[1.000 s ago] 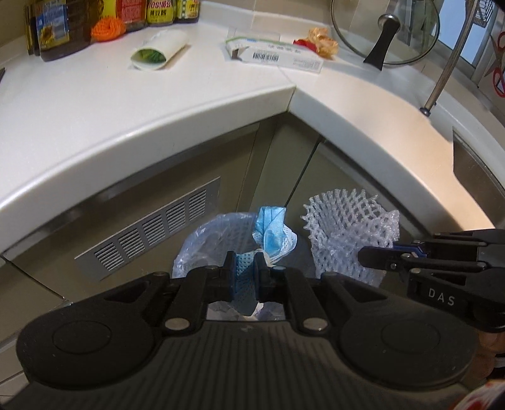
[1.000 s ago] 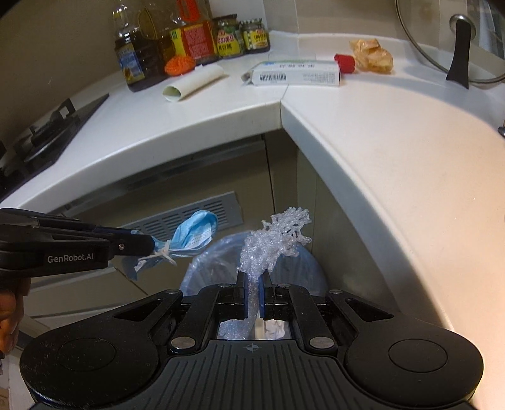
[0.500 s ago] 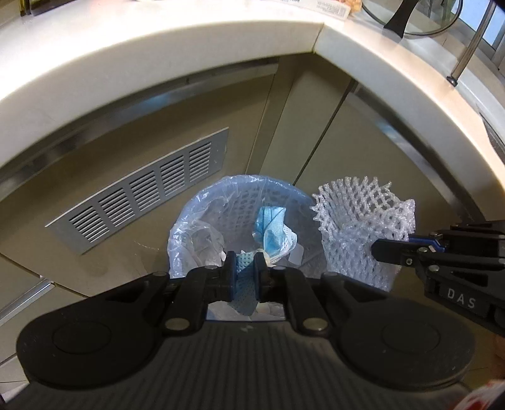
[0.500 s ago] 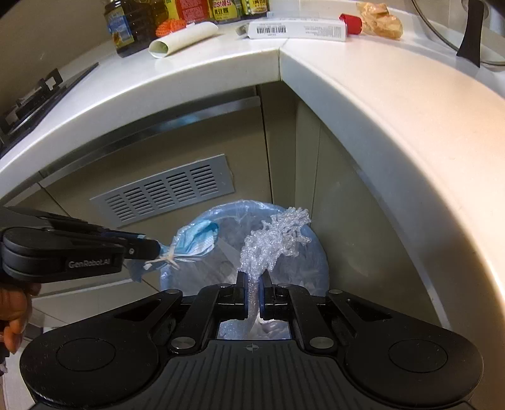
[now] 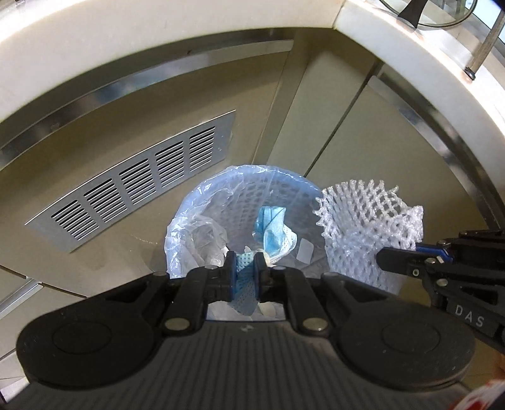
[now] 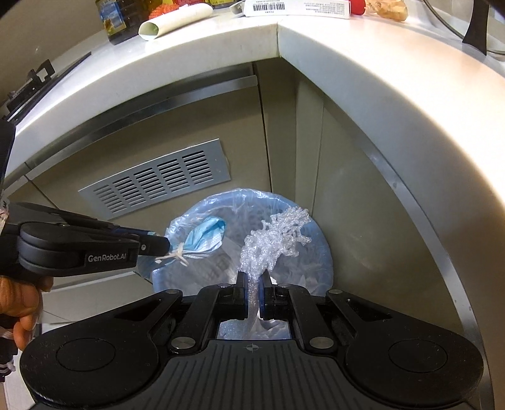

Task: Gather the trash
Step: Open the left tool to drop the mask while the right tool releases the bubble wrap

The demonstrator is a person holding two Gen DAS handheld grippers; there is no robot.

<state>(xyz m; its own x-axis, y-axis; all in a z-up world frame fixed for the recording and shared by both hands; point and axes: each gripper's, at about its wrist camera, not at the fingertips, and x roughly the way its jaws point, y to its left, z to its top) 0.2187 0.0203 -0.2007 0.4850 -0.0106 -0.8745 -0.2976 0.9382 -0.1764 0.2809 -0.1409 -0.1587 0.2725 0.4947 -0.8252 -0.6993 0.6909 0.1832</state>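
Note:
A crumpled blue face mask [image 5: 270, 231] [image 6: 203, 237] hangs from my left gripper [image 5: 242, 265] [image 6: 164, 246], which is shut on it above the trash bin [image 5: 195, 205] [image 6: 318, 252], a round bin lined with a clear bluish bag on the floor. A white foam fruit net [image 5: 363, 227] [image 6: 274, 236] is pinched in my right gripper [image 6: 252, 284] [image 5: 383, 257], shut on it over the bin's right side. Both pieces hang over the bin mouth.
The white curved countertop [image 6: 363, 72] overhangs the beige cabinet doors [image 5: 363, 135] behind the bin. A metal vent grille [image 5: 132, 183] sits at the left. On the counter lie a rolled paper [image 6: 172, 23], a long box [image 6: 300, 7] and bottles [image 6: 116, 19]. A hand [image 6: 19, 302] holds the left gripper.
Both grippers have sunk toward the bin with the mask and the net still held. The countertop has slid up and mostly out of the left wrist view; the bin looks larger.

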